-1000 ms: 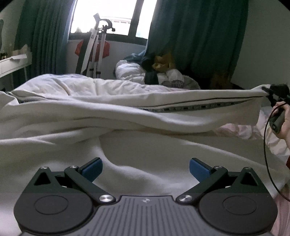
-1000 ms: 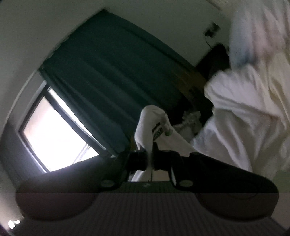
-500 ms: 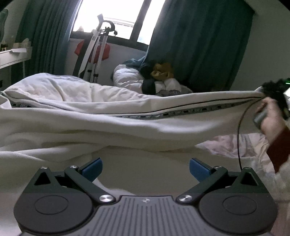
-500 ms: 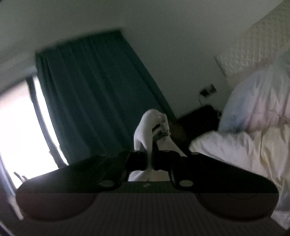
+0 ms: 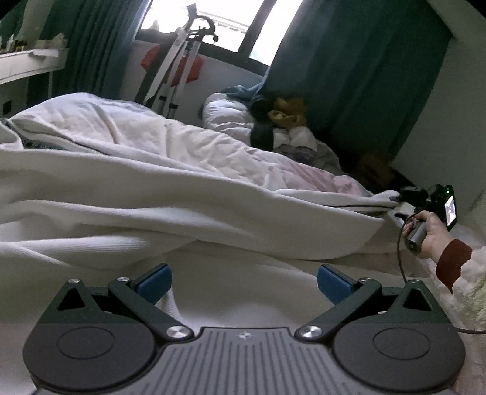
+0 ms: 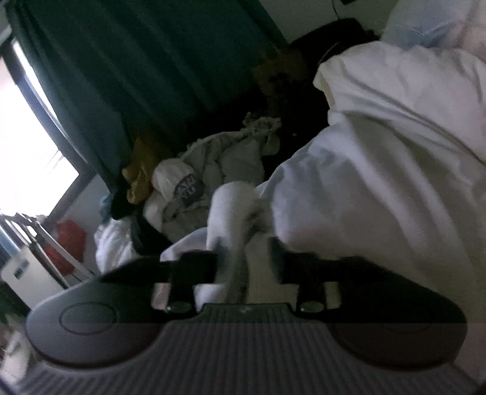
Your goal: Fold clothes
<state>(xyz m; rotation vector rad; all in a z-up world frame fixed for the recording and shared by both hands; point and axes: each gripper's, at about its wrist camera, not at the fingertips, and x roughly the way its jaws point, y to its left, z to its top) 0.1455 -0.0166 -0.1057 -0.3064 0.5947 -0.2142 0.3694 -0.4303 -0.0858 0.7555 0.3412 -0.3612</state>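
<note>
A large white garment [image 5: 188,212] lies spread across the bed, its far edge pulled taut to the right. My left gripper [image 5: 243,281] is open with blue pads [image 5: 152,281] wide apart, resting low over the near part of the cloth and holding nothing. My right gripper [image 5: 395,199] shows at the right of the left wrist view, pinching the garment's corner low over the bed. In the right wrist view my right gripper [image 6: 246,264] is shut on a bunched fold of the white garment [image 6: 231,212].
A rumpled white duvet [image 5: 136,133] covers the bed behind the garment. A pile of clothes [image 5: 282,121] sits beyond it by the dark green curtain [image 5: 349,76]. A folded metal rack [image 5: 179,54] stands under the window. A pillow [image 6: 425,24] lies at the bed's head.
My right gripper has carried the garment's corner downward and lowered the raised edge toward the bed. The left gripper stays open in place.
</note>
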